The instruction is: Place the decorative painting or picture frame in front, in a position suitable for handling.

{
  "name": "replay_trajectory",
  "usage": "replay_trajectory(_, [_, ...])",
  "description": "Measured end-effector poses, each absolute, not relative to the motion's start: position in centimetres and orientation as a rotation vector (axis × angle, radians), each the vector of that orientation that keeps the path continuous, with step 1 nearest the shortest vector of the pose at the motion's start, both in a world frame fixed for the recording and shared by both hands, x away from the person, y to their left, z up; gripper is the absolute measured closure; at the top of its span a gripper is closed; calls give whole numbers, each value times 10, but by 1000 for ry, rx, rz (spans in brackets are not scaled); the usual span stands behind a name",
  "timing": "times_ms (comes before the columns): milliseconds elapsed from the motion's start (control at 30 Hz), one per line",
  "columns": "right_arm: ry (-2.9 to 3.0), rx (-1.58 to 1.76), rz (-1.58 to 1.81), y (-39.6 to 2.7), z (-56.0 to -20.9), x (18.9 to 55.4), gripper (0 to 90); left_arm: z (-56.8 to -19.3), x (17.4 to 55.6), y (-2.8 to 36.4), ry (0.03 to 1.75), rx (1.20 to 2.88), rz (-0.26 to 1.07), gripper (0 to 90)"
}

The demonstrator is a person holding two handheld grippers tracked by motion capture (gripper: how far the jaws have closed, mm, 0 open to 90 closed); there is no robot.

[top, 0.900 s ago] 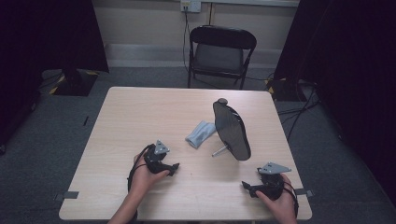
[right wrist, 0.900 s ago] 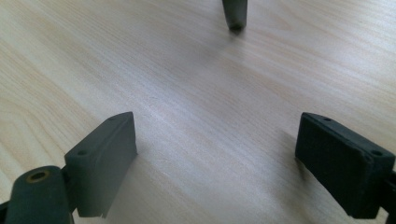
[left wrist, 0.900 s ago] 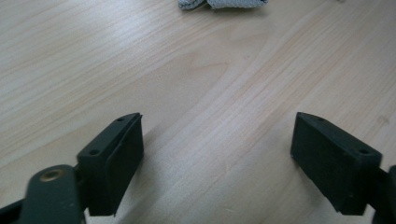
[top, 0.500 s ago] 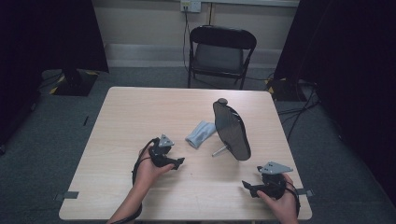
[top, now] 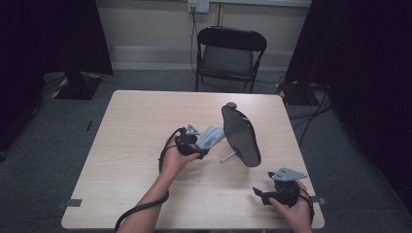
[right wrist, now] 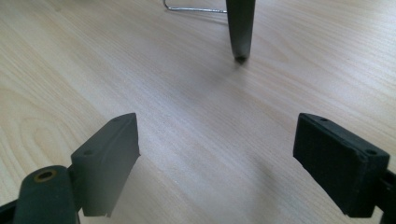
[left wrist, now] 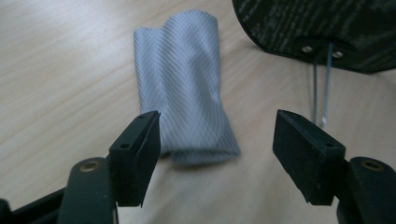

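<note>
While left gripper (left wrist: 217, 154) hangs released just short of grey cloth (left wrist: 184, 88), cloth beside black mirror (top: 240, 133) on counter (top: 131, 126), right gripper (right wrist: 217, 163) released, well apart from cloth.

The bench (top: 145, 121) is pale wood-grain laminate, smooth and matt. On it, just beside the dark oval panel (left wrist: 327, 28), lies a folded cloth (left wrist: 187, 88) of soft grey-blue weave with a fine diagonal rib. The panel's back looks matt black and faintly speckled, with two small bright metal screws and a thin shiny wire stand (left wrist: 322, 93). The gripper pads (right wrist: 341, 163) look like matt black plastic.
</note>
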State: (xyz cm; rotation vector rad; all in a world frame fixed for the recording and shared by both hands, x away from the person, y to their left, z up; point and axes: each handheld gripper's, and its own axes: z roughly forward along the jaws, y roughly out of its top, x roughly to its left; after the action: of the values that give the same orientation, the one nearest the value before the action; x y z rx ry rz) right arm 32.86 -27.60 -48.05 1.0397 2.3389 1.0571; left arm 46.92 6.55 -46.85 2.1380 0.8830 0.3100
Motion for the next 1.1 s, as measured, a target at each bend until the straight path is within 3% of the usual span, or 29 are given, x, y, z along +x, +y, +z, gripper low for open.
replay_trajectory(167, [2334,1041,1064,-278,-480,329,140,-475,480,58,879,2154,314,415])
replay_trajectory(400, [2327,1033,1065,-279,-477,329,140,-482,494,43,900,2137,314,422])
replay_trajectory(500, [2330,1022,1067,-279,-476,328,141,-484,497,40,916,2173,324,491])
replay_trajectory(667, [2326,1016,1069,-278,-474,328,142,-483,495,42,950,2213,348,743])
replay_trajectory(767, [2324,1019,1069,-277,-474,328,144,-480,492,48,1025,2194,263,785])
replay_trajectory(1100, [2332,1016,1055,-274,-475,330,146,-462,463,83,1044,2160,210,792])
